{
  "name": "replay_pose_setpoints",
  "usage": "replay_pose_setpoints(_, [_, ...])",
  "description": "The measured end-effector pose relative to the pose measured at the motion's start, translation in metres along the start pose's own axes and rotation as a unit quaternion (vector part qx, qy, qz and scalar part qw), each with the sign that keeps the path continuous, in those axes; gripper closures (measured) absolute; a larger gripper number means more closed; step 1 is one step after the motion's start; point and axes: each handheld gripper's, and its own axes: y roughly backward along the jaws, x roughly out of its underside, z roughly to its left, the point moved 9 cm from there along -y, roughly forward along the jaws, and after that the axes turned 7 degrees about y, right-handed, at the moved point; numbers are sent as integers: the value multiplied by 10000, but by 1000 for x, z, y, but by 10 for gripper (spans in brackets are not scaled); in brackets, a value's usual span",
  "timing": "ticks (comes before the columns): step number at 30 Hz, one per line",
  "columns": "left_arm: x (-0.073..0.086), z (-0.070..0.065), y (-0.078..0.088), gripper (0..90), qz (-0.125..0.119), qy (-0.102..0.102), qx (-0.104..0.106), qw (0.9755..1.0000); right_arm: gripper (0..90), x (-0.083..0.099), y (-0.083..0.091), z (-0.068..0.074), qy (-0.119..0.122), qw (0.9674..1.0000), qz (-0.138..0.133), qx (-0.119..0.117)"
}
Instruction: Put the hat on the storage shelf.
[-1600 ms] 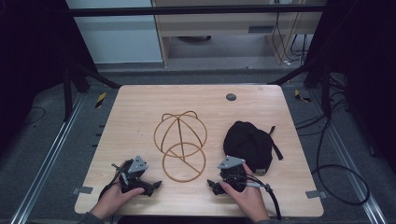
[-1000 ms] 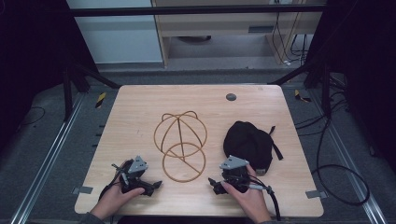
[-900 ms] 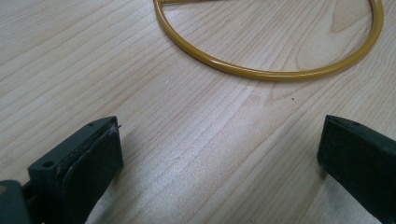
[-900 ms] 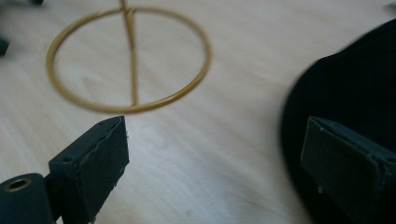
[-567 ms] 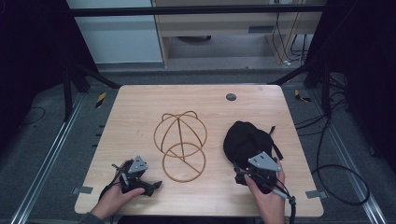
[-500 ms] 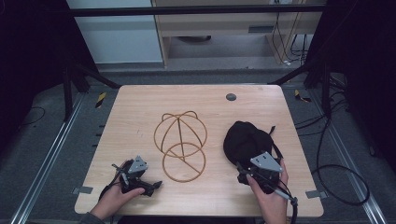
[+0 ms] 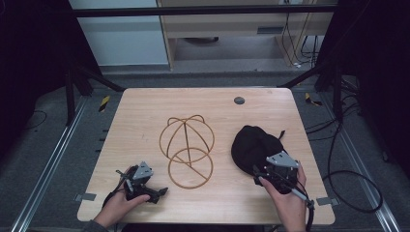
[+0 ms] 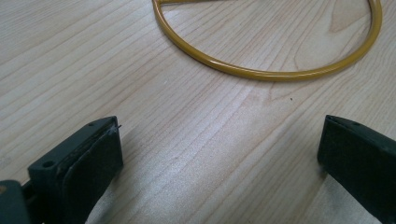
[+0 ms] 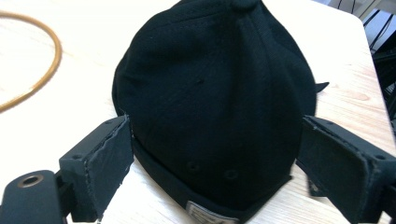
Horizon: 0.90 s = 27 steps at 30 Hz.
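Right gripper (image 7: 265, 175), lower right, is straddling the black cap (image 7: 254, 145) with spread jaws that have just been closing slightly; left gripper (image 7: 155, 189), lower left, is resting spread on the counter (image 7: 145, 121).

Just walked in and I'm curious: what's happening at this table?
A person holds a hand-held gripper in each hand at a wooden table. The right hand-held gripper is at a black cap, its open jaws on either side of the cap's near edge and just closing a little, not yet clamped. The left hand-held gripper rests open near a yellow wire hat stand.
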Motion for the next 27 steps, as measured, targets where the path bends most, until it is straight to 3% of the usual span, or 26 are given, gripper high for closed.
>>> replay_pose_setpoints(3, [0, 0, 0, 0, -13, 20, 3, 10000, 104, -6, 2, -7, 194, 9988, 446, -88])
replay_pose_setpoints(6, [0, 0, 0, 0, -2, 14, 0, 10000, 110, -15, 3, -13, 257, 9970, 667, -299])
replay_pose_setpoints(9, [0, 0, 0, 0, -9, 16, 0, 10000, 130, -26, 6, -17, 377, 9958, 720, -411])
replay_pose_setpoints(10, [0, 0, 0, 0, -8, 16, 0, 10000, 131, -32, 6, -18, 462, 9932, 819, -682])
replay_pose_setpoints(11, [0, 0, 0, 0, -9, 17, 6, 10000, 135, -35, 4, -18, 491, 9912, 929, -803])
replay_pose_setpoints(12, [0, -1, 0, 0, -13, 22, 7, 10000, 135, -35, 4, -18, 491, 9912, 929, -803])
replay_pose_setpoints(13, [0, -1, 0, 0, -7, 17, 5, 10000, 154, -43, 3, -22, 671, 9884, 1033, -890])
replay_pose_setpoints(14, [0, -1, 0, 0, -7, 19, 4, 10000, 154, -43, 3, -22, 671, 9884, 1033, -890])
replay_pose_setpoints(15, [0, -1, 0, 0, -8, 21, 1, 10000, 157, -52, 1, -24, 796, 9854, 1123, -1005])
replay_pose_setpoints(16, [0, -1, 0, 0, -7, 19, 2, 10000, 157, -52, 1, -24, 796, 9854, 1123, -1005])
replay_pose_setpoints(19, [0, -1, 0, 0, -7, 6, 5, 10000, 161, -64, -3, -25, 818, 9794, 1258, -1347])
replay_pose_setpoints(22, [0, -2, 0, 0, -6, -5, 15, 10000, 195, -71, -8, -28, 946, 9743, 1426, -1465])
replay_pose_setpoints(24, [0, -2, 0, 0, -28, 20, 14, 10000, 236, -76, -12, -32, 1052, 9732, 1451, -1441])
replay_pose_setpoints(25, [0, -2, 0, 0, -27, 9, 4, 10000, 247, -79, -15, -34, 1069, 9698, 1554, -1544])
replay_pose_setpoints(27, [0, -2, 0, 0, -25, 5, 7, 10000, 251, -80, -16, -36, 1111, 9688, 1566, -1565])
